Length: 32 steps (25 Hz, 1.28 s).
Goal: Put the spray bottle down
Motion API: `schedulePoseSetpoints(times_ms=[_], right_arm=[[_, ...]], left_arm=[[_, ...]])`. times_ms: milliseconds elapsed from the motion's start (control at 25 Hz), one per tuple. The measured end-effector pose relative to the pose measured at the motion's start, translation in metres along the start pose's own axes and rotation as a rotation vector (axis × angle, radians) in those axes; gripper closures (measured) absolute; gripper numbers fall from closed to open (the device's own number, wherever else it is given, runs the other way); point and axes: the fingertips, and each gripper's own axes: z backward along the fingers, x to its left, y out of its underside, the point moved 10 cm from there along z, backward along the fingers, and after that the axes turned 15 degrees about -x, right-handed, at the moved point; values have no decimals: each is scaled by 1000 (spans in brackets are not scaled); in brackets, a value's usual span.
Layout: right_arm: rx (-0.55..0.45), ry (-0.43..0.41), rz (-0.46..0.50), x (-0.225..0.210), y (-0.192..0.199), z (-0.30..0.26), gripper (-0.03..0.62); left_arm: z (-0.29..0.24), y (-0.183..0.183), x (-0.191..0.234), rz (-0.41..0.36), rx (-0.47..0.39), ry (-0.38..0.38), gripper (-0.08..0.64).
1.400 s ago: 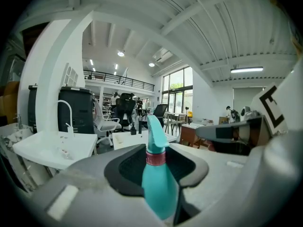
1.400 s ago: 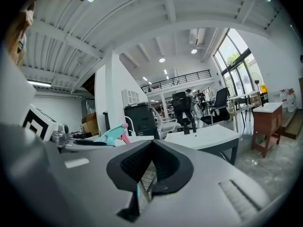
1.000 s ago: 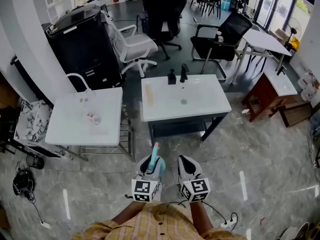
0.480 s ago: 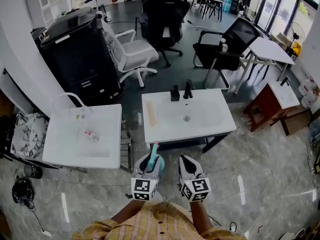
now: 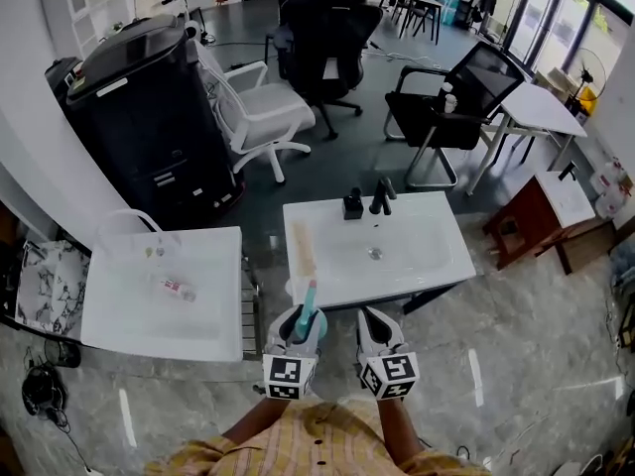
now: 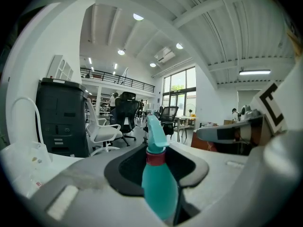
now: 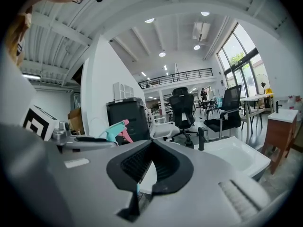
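Teal spray bottle (image 6: 158, 193) pinched upright in left gripper (image 5: 296, 323); right gripper (image 5: 372, 320) pressed together, empty, just beside; white washbasin (image 5: 437, 266) ahead of both.

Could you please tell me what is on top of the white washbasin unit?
A black tap, a small black dispenser and a pale strip on its left side. The teal spray bottle in the left gripper hides part of its near edge.
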Motion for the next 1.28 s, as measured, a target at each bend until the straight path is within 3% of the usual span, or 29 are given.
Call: schedulePoseSetpoints(times_ms=[440,1280], right_arm=[[9,13,-3,-16,9,-39,592],[2,-111,-27,-116,-8,-178,592]], left_arm=[[-36,13,24,6,28,3,422],[-182,5,51,-12,24,-80,422]])
